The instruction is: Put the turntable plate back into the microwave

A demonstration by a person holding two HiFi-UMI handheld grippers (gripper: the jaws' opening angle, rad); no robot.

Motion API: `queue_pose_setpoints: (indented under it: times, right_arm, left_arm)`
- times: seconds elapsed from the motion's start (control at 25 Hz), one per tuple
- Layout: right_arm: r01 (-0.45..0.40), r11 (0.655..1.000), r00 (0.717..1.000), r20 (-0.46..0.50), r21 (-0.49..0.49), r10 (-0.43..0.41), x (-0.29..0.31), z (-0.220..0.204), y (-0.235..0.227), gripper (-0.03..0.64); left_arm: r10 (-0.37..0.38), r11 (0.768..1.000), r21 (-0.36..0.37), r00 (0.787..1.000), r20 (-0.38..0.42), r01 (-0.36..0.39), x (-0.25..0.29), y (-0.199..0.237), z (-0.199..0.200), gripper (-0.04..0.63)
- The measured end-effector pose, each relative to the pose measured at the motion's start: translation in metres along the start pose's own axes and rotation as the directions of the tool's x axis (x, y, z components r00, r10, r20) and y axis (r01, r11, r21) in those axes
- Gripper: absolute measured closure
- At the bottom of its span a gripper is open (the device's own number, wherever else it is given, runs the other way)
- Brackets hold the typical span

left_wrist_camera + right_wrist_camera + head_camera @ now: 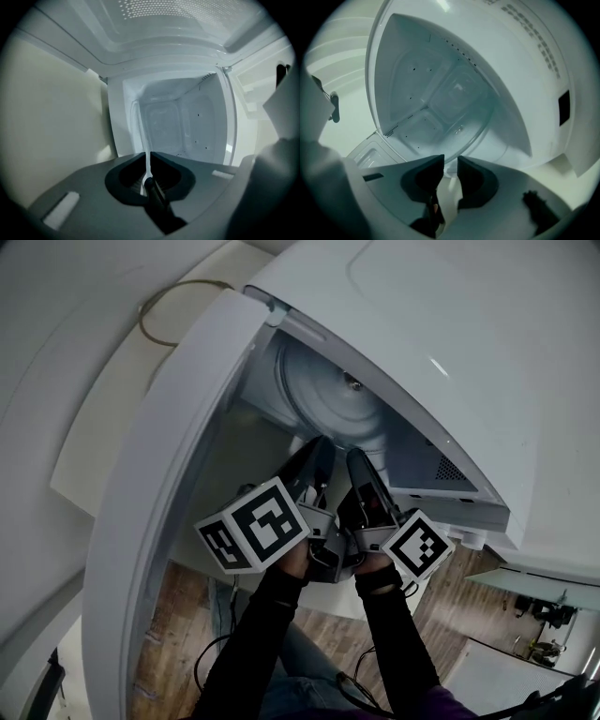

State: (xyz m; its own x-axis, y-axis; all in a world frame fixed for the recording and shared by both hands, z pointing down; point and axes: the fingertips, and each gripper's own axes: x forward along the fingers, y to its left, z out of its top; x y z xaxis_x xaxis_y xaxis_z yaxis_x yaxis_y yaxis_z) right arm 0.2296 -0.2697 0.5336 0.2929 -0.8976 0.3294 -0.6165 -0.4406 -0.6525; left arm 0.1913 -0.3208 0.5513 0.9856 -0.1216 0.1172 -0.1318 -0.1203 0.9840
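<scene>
The clear glass turntable plate (330, 401) stands tilted on edge in the mouth of the open white microwave (450, 352). Both grippers hold its near rim side by side. My left gripper (317, 454) is shut on the rim, and in the left gripper view the plate (142, 126) shows edge-on as a thin pale line running into the pinched jaws of that gripper (148, 161). My right gripper (359, 465) is to its right. In the right gripper view the plate (440, 108) fills the picture as a broad disc whose rim sits between the jaws of the right gripper (450, 164).
The microwave door (159, 484) hangs open at the left, close beside my left gripper. The cavity (187, 122) has bare white walls behind the plate. A looped cable (173, 310) lies on the white surface at far left. Wooden floor (178, 615) shows below.
</scene>
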Motion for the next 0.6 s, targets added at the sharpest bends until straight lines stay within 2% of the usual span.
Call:
queue_pose_setpoints:
  times: [0.16,0.32,0.48,0.6]
  right_arm:
    - [0.019,0.999,1.0,-0.011,-0.045,-0.019,0.002,0.0,0.002,0.535]
    - [0.119,0.985,0.992,-0.024,-0.129,-0.123,-0.004,-0.005,-0.007,0.538]
    - [0.102,0.978,0.994,-0.007,-0.18,-0.105,-0.004,-0.002,0.002,0.538]
    - [0.095,0.978,0.995,-0.008,-0.185,-0.098,-0.006,-0.001,0.004,0.538]
  left_arm:
    - [0.002,0.998,0.063,1.0,-0.028,0.0,0.0,0.001,-0.002,0.561]
    - [0.041,0.996,0.076,0.998,-0.037,-0.038,0.004,0.005,-0.005,0.563]
    - [0.033,0.998,0.052,0.998,-0.044,-0.031,0.008,0.008,-0.007,0.569]
    - [0.062,0.994,0.091,0.997,-0.04,-0.058,0.006,0.009,-0.006,0.572]
